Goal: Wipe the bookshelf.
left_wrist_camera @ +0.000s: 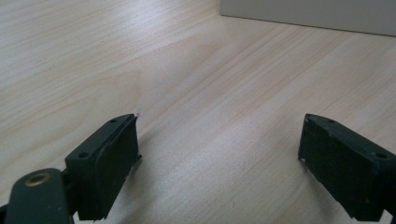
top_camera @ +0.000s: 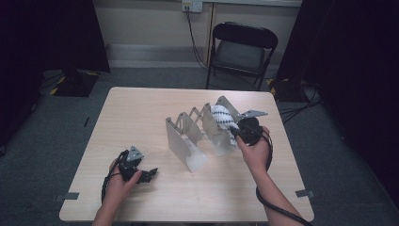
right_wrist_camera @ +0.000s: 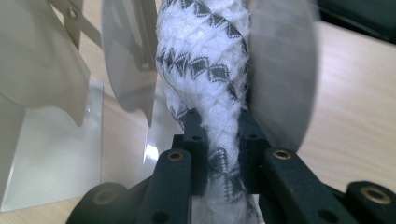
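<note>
A white cloth with a black diamond pattern [right_wrist_camera: 205, 70] [top_camera: 223, 118] is pushed between two plates at the far end of a metal accordion rack [top_camera: 200, 132]. My right gripper [right_wrist_camera: 219, 135] [top_camera: 237, 131] is shut on this cloth, its jaws pinching the twisted fabric just outside the slot. In the right gripper view, grey plates [right_wrist_camera: 280, 70] stand on both sides of the cloth. My left gripper [left_wrist_camera: 219, 144] [top_camera: 149, 175] rests low over the bare table near the front left, jaws wide apart with nothing between them.
The rack's nearest plate [top_camera: 184, 146] stands about mid-table, and its pale edge [left_wrist_camera: 308, 11] shows ahead of the left gripper. The light wooden table [top_camera: 136, 113] has bare room at left and front. A black folding chair [top_camera: 242, 49] stands beyond the far edge.
</note>
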{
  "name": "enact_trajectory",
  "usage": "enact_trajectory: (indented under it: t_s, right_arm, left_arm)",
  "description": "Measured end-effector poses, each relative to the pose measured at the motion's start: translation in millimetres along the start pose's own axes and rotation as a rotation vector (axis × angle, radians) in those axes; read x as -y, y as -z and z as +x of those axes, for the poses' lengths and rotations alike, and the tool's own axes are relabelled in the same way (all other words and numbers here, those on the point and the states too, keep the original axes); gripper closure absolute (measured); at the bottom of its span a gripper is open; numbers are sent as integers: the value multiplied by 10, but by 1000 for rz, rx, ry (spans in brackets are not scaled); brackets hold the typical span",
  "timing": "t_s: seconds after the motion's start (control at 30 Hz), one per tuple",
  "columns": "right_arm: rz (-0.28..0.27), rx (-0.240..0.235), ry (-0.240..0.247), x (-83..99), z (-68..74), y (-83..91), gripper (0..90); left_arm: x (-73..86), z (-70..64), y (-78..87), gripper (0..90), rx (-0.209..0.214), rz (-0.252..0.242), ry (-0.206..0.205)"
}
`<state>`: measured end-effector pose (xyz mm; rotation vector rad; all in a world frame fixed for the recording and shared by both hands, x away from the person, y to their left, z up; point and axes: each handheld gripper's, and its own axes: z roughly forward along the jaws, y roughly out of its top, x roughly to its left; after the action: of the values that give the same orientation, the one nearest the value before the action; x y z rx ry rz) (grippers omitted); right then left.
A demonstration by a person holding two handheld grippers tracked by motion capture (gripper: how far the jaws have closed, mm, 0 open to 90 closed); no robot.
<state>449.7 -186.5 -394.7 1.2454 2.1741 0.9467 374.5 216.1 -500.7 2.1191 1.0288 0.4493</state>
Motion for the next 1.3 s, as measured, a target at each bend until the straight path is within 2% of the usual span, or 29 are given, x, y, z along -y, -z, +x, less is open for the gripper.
enact_trajectory:
  t_s: [0.37,0.57,0.77,0.97,1.2,1.23,1.3]
  right_arm:
    - [74,-12,-32,393,18,-356,782]
    - [101,-18,-40,572,30,-431,780]
    - [114,-23,-39,616,39,-426,780]
    - [87,-22,-39,507,48,-309,780]
    - [9,-6,-23,61,21,54,780]
    - [9,-6,-23,61,21,54,780]
    - [-32,-6,-26,-125,11,179,780]
  left_arm:
    - [0,0,-1,119,1,0,0]
    - [0,1,-1,119,1,0,0]
    - [0,1,-1,119,1,0,0]
    - [0,0,-1,119,0,0,0]
    - [0,1,-1,119,1,0,-1]
    - [0,1,-1,119,1,0,-1]
    - [0,1,-1,119,1,0,-1]
